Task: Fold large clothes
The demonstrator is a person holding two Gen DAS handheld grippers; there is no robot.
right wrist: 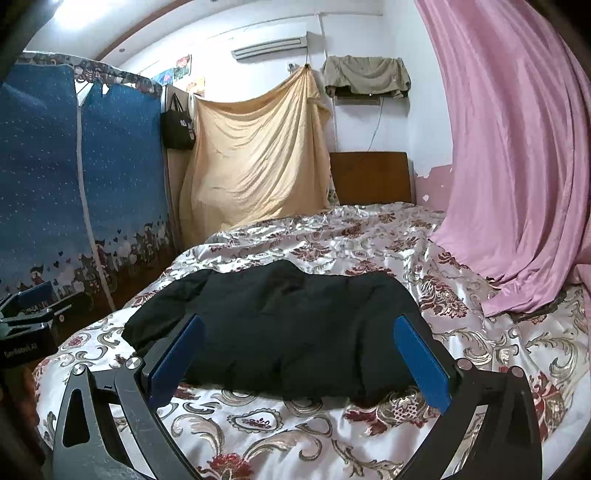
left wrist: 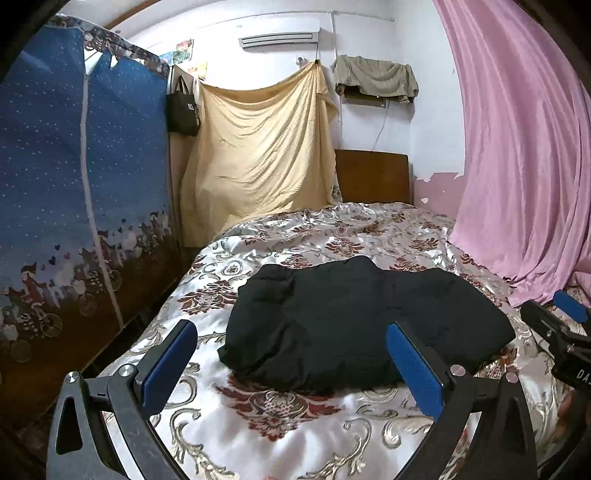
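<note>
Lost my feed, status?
Left gripper open, empty. Right gripper open, empty. Black garment bundled on bed, ungripped. Nothing in the way.

I am in a small bedroom with white walls. A bed fills the room, with a shiny white cover that has red and gold flowers. Its brown wooden headboard stands at the far end. On my right hangs a big pink curtain. A yellow sheet hangs on the far wall. A black bag hangs just beside it. On my left stands a blue cloth wardrobe with a zipper. High up is a white air conditioner.
</note>
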